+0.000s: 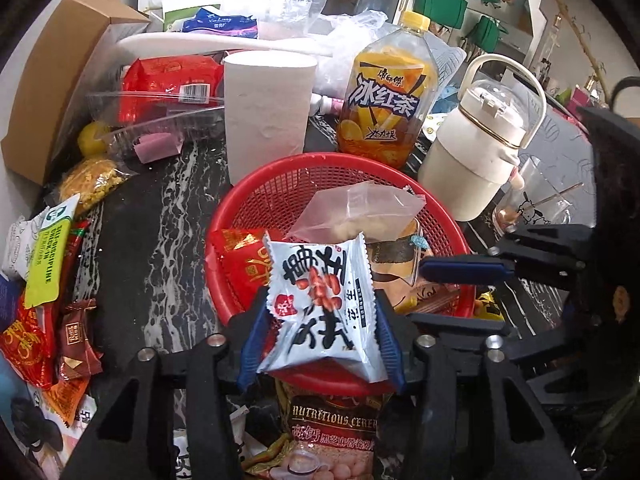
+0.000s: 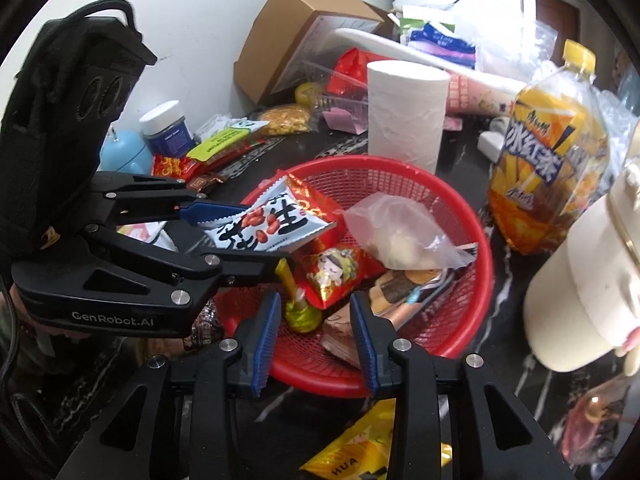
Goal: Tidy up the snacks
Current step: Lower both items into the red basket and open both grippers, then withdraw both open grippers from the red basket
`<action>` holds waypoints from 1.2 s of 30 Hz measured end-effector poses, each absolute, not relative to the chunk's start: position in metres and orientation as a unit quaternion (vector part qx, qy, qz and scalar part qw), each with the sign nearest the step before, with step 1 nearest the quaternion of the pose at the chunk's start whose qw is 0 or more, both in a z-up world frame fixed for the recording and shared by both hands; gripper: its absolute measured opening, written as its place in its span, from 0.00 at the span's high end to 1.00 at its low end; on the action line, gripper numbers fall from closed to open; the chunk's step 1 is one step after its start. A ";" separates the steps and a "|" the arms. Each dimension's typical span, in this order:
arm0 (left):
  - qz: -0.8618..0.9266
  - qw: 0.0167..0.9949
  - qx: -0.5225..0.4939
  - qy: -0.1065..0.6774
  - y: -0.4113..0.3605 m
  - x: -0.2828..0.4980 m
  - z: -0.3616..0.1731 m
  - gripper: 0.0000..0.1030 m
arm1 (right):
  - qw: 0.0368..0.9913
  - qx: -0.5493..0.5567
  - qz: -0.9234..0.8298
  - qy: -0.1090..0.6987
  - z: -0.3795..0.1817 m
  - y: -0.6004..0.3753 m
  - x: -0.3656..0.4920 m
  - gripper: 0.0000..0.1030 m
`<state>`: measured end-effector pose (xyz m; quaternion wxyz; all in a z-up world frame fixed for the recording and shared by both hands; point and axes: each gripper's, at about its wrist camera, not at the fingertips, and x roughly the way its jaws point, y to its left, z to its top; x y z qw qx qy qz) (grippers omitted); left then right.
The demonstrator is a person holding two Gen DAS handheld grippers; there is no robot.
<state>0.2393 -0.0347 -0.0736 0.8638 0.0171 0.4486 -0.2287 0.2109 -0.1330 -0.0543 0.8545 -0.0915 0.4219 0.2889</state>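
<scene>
Over the red basket (image 1: 248,208), left fingers (image 1: 256,332) flank a white peanut packet (image 1: 320,300); right fingers (image 2: 264,344) spread.

The lower part of the white peanut packet (image 1: 320,308) is hidden between the blue pads of the left gripper (image 1: 320,320), so it cannot be told whether the pads press on it. Below that gripper, a cereal bag (image 1: 334,440) is cut off by the frame's bottom edge. Ahead of the right gripper (image 2: 316,340), the floor of the red basket (image 2: 472,300) is largely covered by packets, and the contents of the clear bag (image 2: 396,232) are blurred. To its right, the cream jug (image 2: 580,300) is cropped by the edge; below it, a yellow packet (image 2: 356,448) is partly hidden.
</scene>
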 end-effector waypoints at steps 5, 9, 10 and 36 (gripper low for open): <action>-0.218 0.868 0.017 0.446 -0.038 0.238 -0.071 0.44 | 0.864 -0.096 0.280 0.406 -0.043 -0.139 0.200 0.65; -0.217 0.869 0.018 0.444 -0.040 0.236 -0.067 0.44 | 0.869 -0.086 0.271 0.404 -0.038 -0.147 0.195 0.65; -0.216 0.870 0.020 0.442 -0.040 0.234 -0.065 0.44 | 0.870 -0.085 0.270 0.404 -0.036 -0.148 0.194 0.65; -0.225 0.917 0.031 0.329 -0.031 0.136 0.029 0.44 | 0.915 -0.085 0.224 0.326 0.041 -0.149 0.110 0.63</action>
